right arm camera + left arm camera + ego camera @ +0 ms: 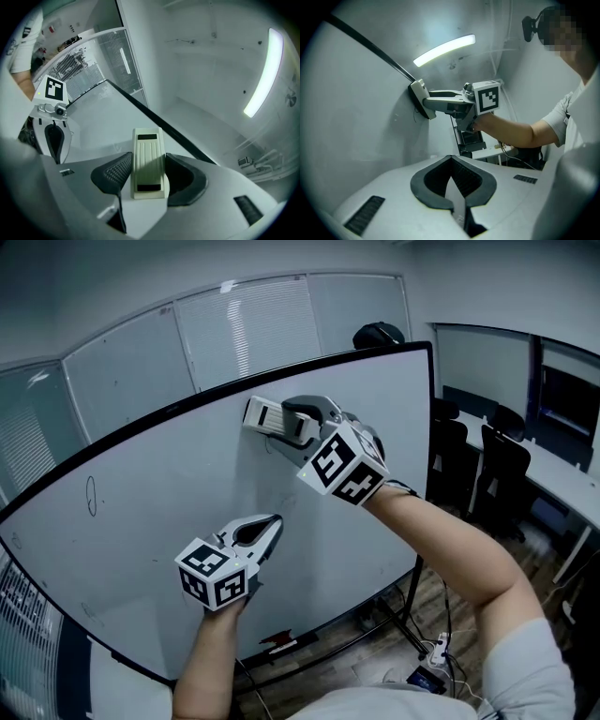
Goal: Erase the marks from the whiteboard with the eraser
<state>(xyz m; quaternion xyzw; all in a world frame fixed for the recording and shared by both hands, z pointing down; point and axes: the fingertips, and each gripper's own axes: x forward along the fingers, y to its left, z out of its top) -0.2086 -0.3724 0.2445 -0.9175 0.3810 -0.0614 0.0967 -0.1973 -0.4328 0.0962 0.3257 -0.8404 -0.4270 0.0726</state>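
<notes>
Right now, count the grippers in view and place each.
2. The left gripper is low before the board, shut and empty. The right gripper is higher, shut on the eraser, pressed to the board. None seems hidden.

Black office chairs (502,470) beside a white desk (562,479); power strip (439,650) on the wooden floor (473,610); window blinds (253,329) behind.

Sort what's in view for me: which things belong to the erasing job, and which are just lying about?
Job in hand:
- whiteboard
- eraser, clamped in the right gripper and pressed to the board
- oval mark, not yet wiped

Lying about:
- office chairs
- desk
- power strip on the floor
- left gripper, shut and empty
</notes>
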